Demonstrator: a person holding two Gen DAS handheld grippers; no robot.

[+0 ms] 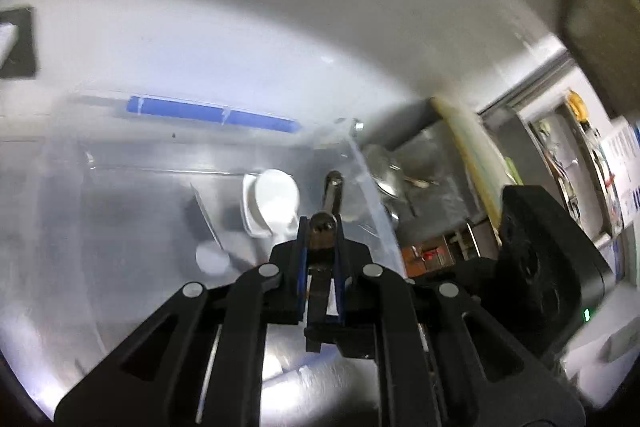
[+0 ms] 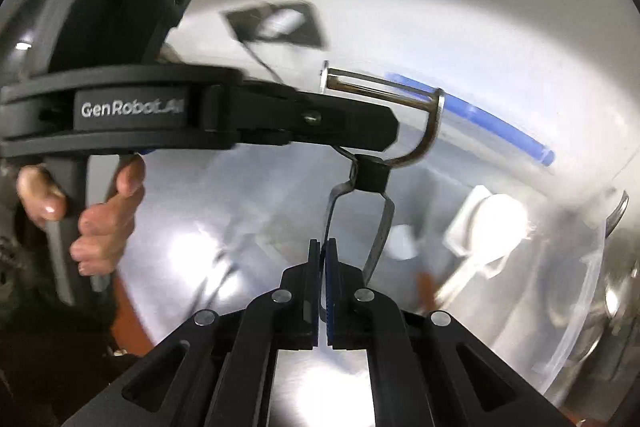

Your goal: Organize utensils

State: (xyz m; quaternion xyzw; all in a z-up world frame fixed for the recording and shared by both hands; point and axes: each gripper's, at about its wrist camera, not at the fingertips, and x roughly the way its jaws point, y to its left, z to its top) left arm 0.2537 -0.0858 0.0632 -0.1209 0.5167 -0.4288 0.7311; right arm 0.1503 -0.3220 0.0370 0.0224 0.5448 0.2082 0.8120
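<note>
A metal Y-shaped peeler (image 2: 420, 115) hangs in the air between both grippers, above a clear plastic organizer tray (image 2: 576, 315). My left gripper (image 2: 384, 137) comes in from the left and is shut on the peeler's head. In the left wrist view, my left gripper (image 1: 322, 227) clamps the peeler (image 1: 332, 187) end-on. My right gripper (image 2: 323, 247) is shut on one leg of the peeler's wire handle (image 2: 329, 219). A white spoon (image 2: 492, 227) lies in the tray; it also shows in the left wrist view (image 1: 276, 199).
The tray (image 1: 372, 179) has a blue strip (image 1: 212, 113) along its far wall and sits on a shiny metal counter (image 1: 120, 219). Metal utensils (image 1: 386, 173) lie right of the tray. A black square mat (image 2: 276, 23) lies beyond. Shelves with clutter (image 1: 576, 155) stand at right.
</note>
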